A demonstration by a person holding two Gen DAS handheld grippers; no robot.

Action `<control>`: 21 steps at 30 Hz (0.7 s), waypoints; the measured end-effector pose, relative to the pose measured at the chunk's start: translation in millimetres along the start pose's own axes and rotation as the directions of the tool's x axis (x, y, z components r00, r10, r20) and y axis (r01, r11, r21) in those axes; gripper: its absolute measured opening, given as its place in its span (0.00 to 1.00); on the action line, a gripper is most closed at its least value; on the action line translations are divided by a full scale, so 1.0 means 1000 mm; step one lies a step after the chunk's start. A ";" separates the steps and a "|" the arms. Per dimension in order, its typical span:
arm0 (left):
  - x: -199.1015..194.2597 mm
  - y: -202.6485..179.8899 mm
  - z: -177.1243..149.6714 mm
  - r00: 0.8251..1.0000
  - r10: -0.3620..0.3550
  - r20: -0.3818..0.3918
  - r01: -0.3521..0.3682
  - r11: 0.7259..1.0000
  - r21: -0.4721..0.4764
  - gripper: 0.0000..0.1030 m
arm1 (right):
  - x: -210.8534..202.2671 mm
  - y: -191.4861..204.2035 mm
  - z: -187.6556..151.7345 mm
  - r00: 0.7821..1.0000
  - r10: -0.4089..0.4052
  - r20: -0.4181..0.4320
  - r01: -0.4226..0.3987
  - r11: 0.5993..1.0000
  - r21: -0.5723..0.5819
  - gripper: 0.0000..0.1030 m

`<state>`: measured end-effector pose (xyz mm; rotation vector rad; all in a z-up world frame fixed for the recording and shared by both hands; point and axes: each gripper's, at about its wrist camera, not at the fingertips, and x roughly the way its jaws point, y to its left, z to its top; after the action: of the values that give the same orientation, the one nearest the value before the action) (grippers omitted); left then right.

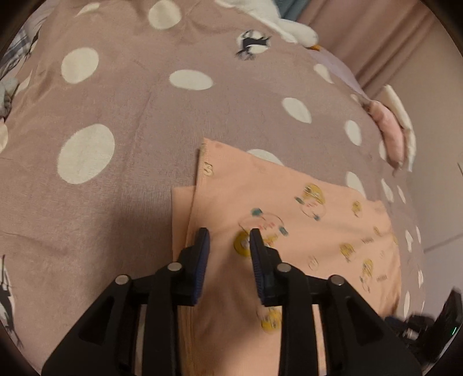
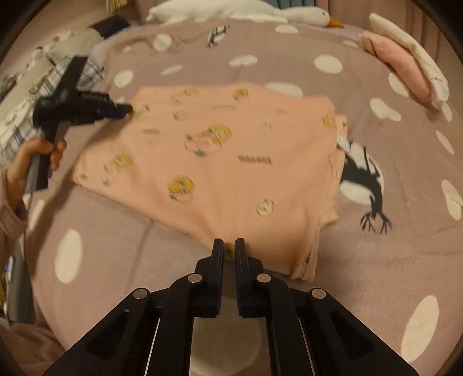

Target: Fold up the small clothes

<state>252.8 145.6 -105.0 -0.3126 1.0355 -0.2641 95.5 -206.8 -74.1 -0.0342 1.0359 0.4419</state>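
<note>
A peach garment (image 2: 231, 150) printed with small yellow cartoon figures lies spread flat on the dotted mauve blanket (image 2: 110, 260). My right gripper (image 2: 228, 244) is shut on the garment's near edge, and the cloth bunches up toward its tips. In the right wrist view my left gripper (image 2: 128, 110) hovers at the garment's far left corner, held by a hand (image 2: 43, 153). In the left wrist view the left gripper (image 1: 228, 235) stands open over the peach garment (image 1: 289, 219), which shows a folded layer at its left edge. Nothing is between its blue pads (image 1: 202, 260).
Folded pink and cream clothes (image 2: 402, 66) lie stacked at the blanket's far right edge and show as the folded stack (image 1: 393, 136) in the left wrist view. A white goose plush (image 2: 260, 11) rests at the back. Plaid fabric (image 2: 89, 72) lies at the far left.
</note>
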 end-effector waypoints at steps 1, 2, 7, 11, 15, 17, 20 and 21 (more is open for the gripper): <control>-0.007 -0.002 -0.006 1.000 -0.017 0.001 0.017 1.000 0.013 0.28 | -0.003 0.001 0.003 1.000 0.021 0.022 -0.021 1.000 0.003 0.05; -0.015 -0.004 -0.012 0.999 -0.042 0.001 0.042 0.999 0.031 0.29 | -0.007 0.002 0.006 0.998 0.041 0.043 -0.042 0.999 0.008 0.05; -0.038 -0.020 -0.054 0.996 -0.091 -0.015 0.092 0.987 0.129 0.31 | 0.003 -0.001 0.043 0.994 0.050 0.098 -0.056 0.996 0.069 0.05; -0.038 -0.024 -0.085 0.999 -0.037 -0.037 0.043 0.983 0.181 0.31 | 0.027 -0.004 0.077 0.994 0.046 0.103 -0.058 0.990 0.125 0.05; -0.028 -0.023 -0.108 0.996 0.064 -0.066 -0.048 0.973 0.227 0.32 | 0.048 -0.006 0.101 0.996 -0.005 0.091 -0.009 0.987 0.161 0.05; -0.029 -0.024 -0.115 0.995 0.088 -0.050 -0.073 0.965 0.253 0.34 | 0.059 -0.010 0.106 0.998 -0.016 0.066 0.003 0.982 0.191 0.05; -0.030 -0.027 -0.119 0.993 0.108 -0.045 -0.092 0.958 0.272 0.39 | 0.080 -0.020 0.110 0.999 -0.043 0.002 0.041 0.969 0.243 0.05; -0.030 -0.027 -0.120 0.993 0.112 -0.044 -0.095 0.956 0.276 0.39 | 0.080 -0.022 0.109 0.999 -0.037 0.009 0.034 0.965 0.260 0.05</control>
<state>132.0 116.1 -127.6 -0.0003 1.0554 -0.3192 227.9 -174.7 -88.4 0.1838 1.0712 0.2704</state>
